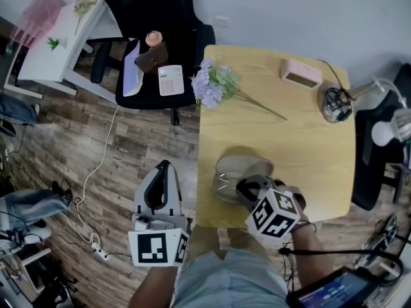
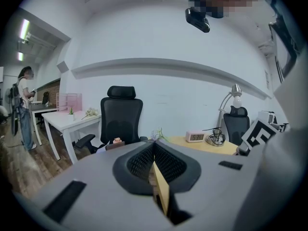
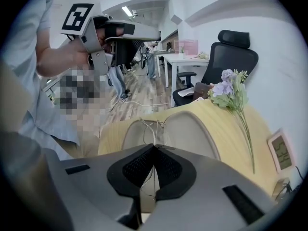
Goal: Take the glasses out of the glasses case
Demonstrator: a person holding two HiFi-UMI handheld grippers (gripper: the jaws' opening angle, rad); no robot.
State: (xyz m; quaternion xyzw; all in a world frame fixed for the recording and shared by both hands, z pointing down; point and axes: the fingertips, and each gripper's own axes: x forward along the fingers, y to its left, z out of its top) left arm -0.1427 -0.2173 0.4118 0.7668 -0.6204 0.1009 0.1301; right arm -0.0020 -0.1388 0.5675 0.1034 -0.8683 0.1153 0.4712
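An open beige glasses case [image 1: 239, 169] lies near the front edge of the wooden table [image 1: 308, 153]. Thin wire-frame glasses [image 1: 223, 183] rest in its left part. My right gripper [image 1: 244, 188] points steeply down into the case. In the right gripper view its jaws [image 3: 154, 146] are shut on the thin wire of the glasses [image 3: 153, 128], with the case [image 3: 192, 129] spread under them. My left gripper [image 1: 164, 167] hangs left of the table over the wood floor. Its jaws [image 2: 154, 144] are shut with nothing in them.
Purple flowers [image 1: 215, 85] lie at the table's far left. A pink clock [image 1: 300, 74] and a coiled black cable [image 1: 336, 103] sit at the back right, next to a desk lamp [image 1: 392, 124]. A black office chair [image 1: 160, 56] stands beyond the table's left side.
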